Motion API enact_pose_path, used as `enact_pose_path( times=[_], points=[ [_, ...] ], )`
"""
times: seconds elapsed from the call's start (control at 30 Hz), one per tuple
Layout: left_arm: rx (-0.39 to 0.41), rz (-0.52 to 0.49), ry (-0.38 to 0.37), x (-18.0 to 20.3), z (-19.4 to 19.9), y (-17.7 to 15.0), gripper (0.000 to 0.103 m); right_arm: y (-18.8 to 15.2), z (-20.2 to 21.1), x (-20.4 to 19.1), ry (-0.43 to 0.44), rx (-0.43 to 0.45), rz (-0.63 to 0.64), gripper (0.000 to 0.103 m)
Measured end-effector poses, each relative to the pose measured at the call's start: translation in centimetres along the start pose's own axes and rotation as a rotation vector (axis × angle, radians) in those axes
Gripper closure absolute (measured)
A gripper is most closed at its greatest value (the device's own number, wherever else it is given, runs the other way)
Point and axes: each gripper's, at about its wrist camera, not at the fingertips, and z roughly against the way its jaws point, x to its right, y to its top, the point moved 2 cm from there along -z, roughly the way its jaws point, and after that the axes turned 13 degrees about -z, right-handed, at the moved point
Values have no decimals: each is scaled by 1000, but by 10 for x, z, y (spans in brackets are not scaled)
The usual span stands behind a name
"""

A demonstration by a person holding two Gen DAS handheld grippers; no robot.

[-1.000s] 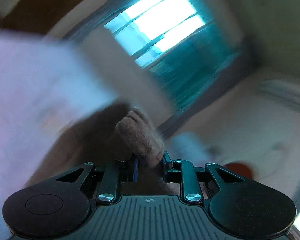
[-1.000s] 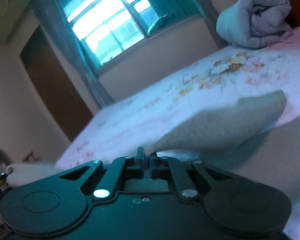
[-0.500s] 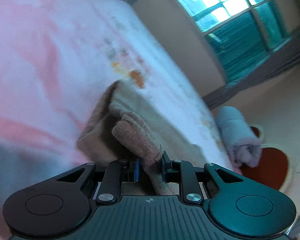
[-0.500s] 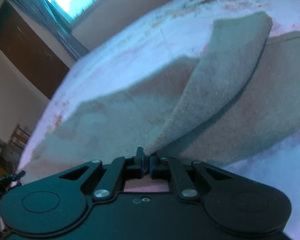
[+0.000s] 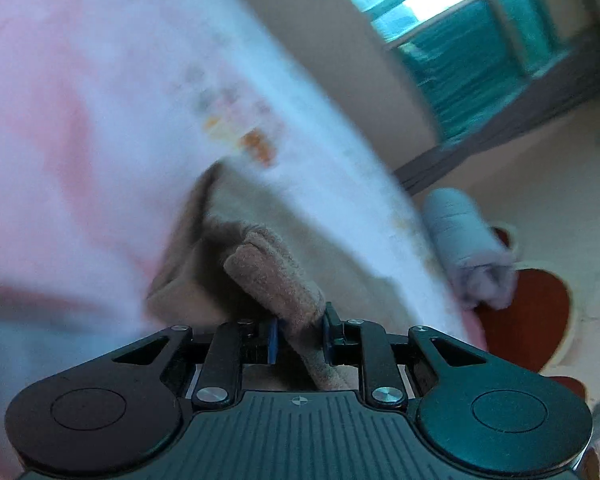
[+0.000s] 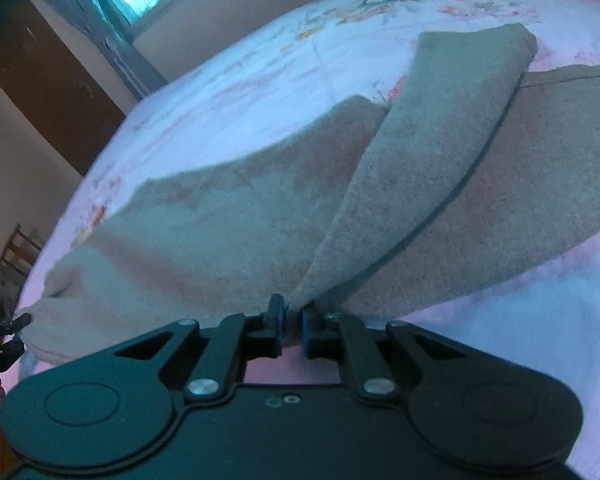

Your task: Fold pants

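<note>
The beige fleece pants (image 6: 228, 224) lie spread on the floral bedsheet (image 6: 260, 76). The right gripper (image 6: 291, 320) pinches one lifted leg edge; the left gripper (image 5: 299, 334) clamps a thick bunched fold of the pants at the other end.

One pair of pants (image 6: 228, 232), one bed (image 6: 260, 80), two grippers, left (image 5: 299, 334) and right (image 6: 291, 326). One rolled blanket (image 5: 466, 240), one window (image 5: 460, 24), one door (image 6: 40, 92), one chair (image 6: 18, 246).
</note>
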Motion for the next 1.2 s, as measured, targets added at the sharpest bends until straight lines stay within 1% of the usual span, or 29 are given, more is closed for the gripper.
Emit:
enact_pose_path(
  times=[0.1, 0.13, 0.17, 0.2, 0.23, 0.3, 0.47, 0.5, 0.57, 0.63, 0.67, 0.7, 0.73, 0.77, 0.8, 0.83, 0.87, 0.93, 0.97, 1.0, 1.07, 1.13, 1.2],
  points=[
    [83, -69, -54, 11, 3, 15, 82, -1, 4, 4, 16, 19, -4, 103],
    [57, -65, -14, 5, -4, 15, 82, -2, 3, 4, 15, 21, -2, 103],
    [-32, -14, 59, -10, -18, 8, 82, -2, 3, 1, 7, 12, 1, 102],
    [-104, 24, 93, -23, -28, -1, 82, -2, 0, 0, 2, 5, -1, 102],
    [-98, 26, 75, -28, -27, -6, 82, -2, 1, 0, -3, 3, 0, 102],
    [-76, 46, 62, -31, -21, -6, 82, -1, 0, -2, -6, 1, 4, 102],
    [-88, 45, 74, -28, -18, 0, 82, 4, 0, -2, -1, -2, -3, 103],
    [-93, 41, 76, -28, -19, 2, 82, 6, 3, -5, 8, 13, -2, 103],
    [-101, 34, 79, -24, -22, 2, 82, 15, 19, -15, 62, 78, 9, 103],
    [-102, 26, 78, -26, -25, -4, 82, 19, 34, -24, 107, 137, 31, 103],
    [-97, 29, 76, -26, -25, -5, 82, 17, 36, -25, 105, 159, 56, 103],
    [-91, 36, 74, -28, -25, -8, 82, 12, 30, -22, 88, 155, 79, 103],
    [-86, 43, 71, -29, -25, -10, 82, 8, 15, -15, 33, 100, 87, 103],
    [-84, 48, 68, -30, -26, -11, 82, 4, -7, 0, -55, -4, 50, 103],
    [-79, 49, 71, -30, -26, -11, 82, 2, -11, 11, -36, -19, -3, 103],
    [-76, 47, 73, -30, -26, -12, 82, 6, -6, 14, -10, 2, -31, 103],
    [-72, 44, 74, -29, -26, -14, 82, 7, -4, 13, -9, 16, -31, 103],
    [-63, 47, 71, -29, -25, -14, 82, 6, -4, 11, -24, 10, -7, 103],
    [-49, 46, 65, -29, -23, -14, 82, 7, -2, 7, -19, 22, 10, 103],
    [-36, 34, 62, -26, -21, -12, 82, 9, 3, 3, 1, 44, 19, 103],
    [-38, -1, 72, -20, -18, -9, 82, 20, 18, -5, 60, 106, 14, 103],
    [-31, -10, 67, -16, -15, -6, 82, 33, 33, -17, 112, 173, 20, 103],
    [32, -28, 51, -11, -7, -2, 82, 41, 43, -28, 147, 234, 42, 103]
  ],
)
